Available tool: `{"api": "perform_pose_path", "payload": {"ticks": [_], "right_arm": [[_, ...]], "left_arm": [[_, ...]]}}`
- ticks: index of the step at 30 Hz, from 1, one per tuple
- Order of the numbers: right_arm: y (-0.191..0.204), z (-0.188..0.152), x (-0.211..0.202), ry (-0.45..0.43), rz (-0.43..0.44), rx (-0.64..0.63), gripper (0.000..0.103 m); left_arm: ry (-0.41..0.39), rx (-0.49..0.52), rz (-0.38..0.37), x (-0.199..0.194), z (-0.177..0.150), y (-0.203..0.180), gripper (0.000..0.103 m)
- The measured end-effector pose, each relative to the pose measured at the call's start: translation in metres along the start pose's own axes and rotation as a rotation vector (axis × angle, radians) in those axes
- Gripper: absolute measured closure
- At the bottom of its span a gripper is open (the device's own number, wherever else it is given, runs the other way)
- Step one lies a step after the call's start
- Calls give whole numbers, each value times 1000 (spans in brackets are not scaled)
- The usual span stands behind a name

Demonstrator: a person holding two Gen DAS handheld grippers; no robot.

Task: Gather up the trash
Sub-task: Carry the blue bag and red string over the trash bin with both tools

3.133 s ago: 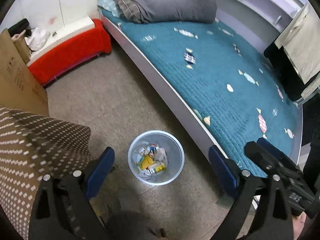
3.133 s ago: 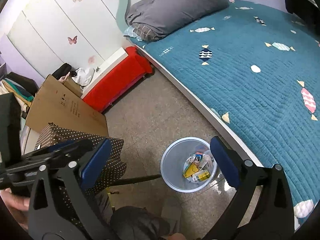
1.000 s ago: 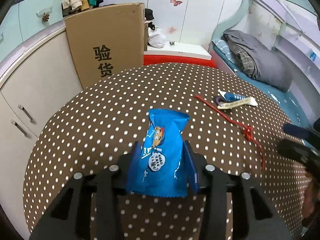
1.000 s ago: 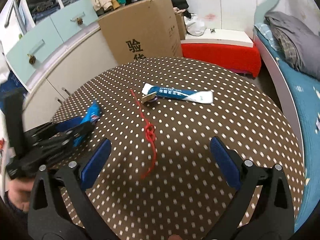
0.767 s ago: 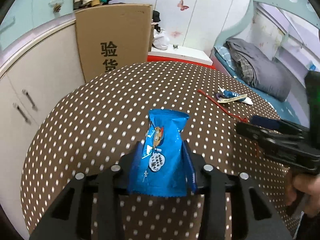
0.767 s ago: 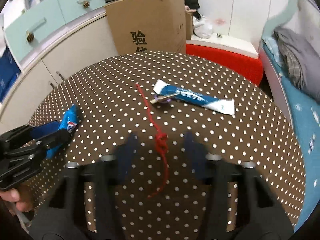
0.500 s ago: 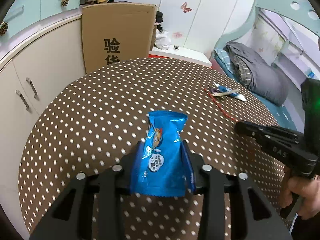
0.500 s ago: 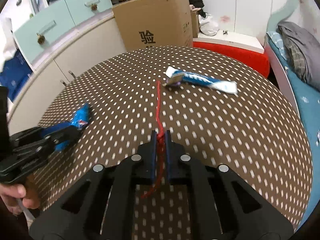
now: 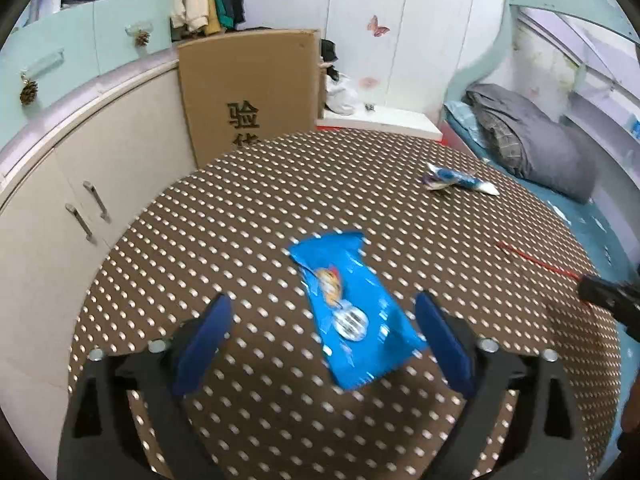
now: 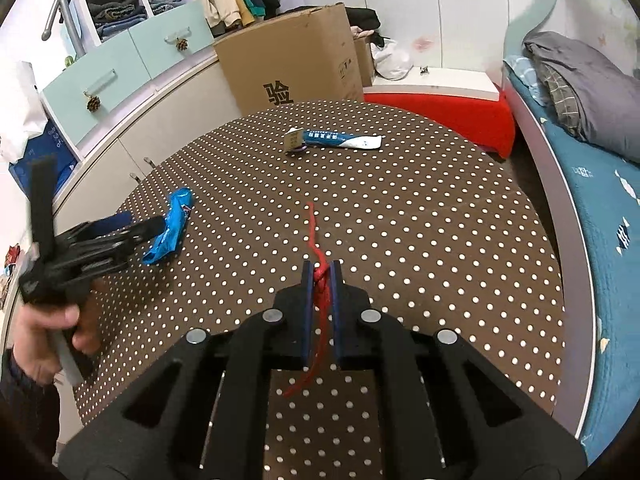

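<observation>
Brown cloth with white dots covers the round bench [image 9: 248,216], and the trash lies spread across it. Between the blue pads of the left hand-held gripper [image 9: 320,336] lies a blue snack packet [image 9: 352,312], flat on the cloth and slanted, its far end pointing ahead and a little to the left; the jaws are opening and stand wide, neither pad touching the packet. In the right wrist view the same packet [image 10: 170,232] lies just in front of that gripper's tips, and a hand [image 10: 44,332] grips the handle.

The right hand-held gripper [image 10: 321,276] is closed on a red string [image 10: 316,248], the knot pinched between its pads. One end runs ahead of the tips over the cloth, the other hangs back beneath the jaws. In the left wrist view that string [image 9: 536,260] shows as a thin red line far to the right, leading to the black tip of the right gripper at the frame edge.

Farther ahead of both grippers, near the far side of the bench, lies a blue and white tube [image 10: 340,140] with a small tan piece touching its left end. Behind the bench stands a cardboard box [image 10: 288,60], and to the right a bed [image 10: 592,184].
</observation>
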State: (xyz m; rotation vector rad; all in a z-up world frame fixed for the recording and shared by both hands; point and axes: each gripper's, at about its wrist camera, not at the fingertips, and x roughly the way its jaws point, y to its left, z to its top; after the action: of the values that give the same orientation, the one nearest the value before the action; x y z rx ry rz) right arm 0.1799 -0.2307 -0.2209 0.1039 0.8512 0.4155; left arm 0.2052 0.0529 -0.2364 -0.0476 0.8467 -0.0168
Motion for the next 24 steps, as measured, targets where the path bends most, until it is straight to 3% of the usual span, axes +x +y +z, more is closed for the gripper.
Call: {"api": "perform_pose_path", "payload": {"ticks": [4, 6, 7, 9, 14, 23, 24], "right_arm": [[1, 0, -3, -12, 12, 2, 95], [1, 0, -6, -23, 18, 3, 95], [0, 1, -8, -27, 19, 4, 95], [-3, 1, -12, -35, 20, 3, 95], [-19, 0, -28, -63, 18, 20, 95], [-55, 5, -76, -150, -11, 56, 95], [-61, 5, -82, -162, -17, 63, 95]], "left_arm": [[69, -33, -48, 25, 9, 4, 12], [58, 4, -53, 28, 12, -3, 35], [58, 24, -59, 28, 13, -8, 57], [77, 31, -138, 27, 13, -14, 61], [76, 67, -204, 19, 3, -36, 69], [81, 116, -320, -1, -12, -93, 72], [77, 123, -330, -4, -12, -100, 82]]}}
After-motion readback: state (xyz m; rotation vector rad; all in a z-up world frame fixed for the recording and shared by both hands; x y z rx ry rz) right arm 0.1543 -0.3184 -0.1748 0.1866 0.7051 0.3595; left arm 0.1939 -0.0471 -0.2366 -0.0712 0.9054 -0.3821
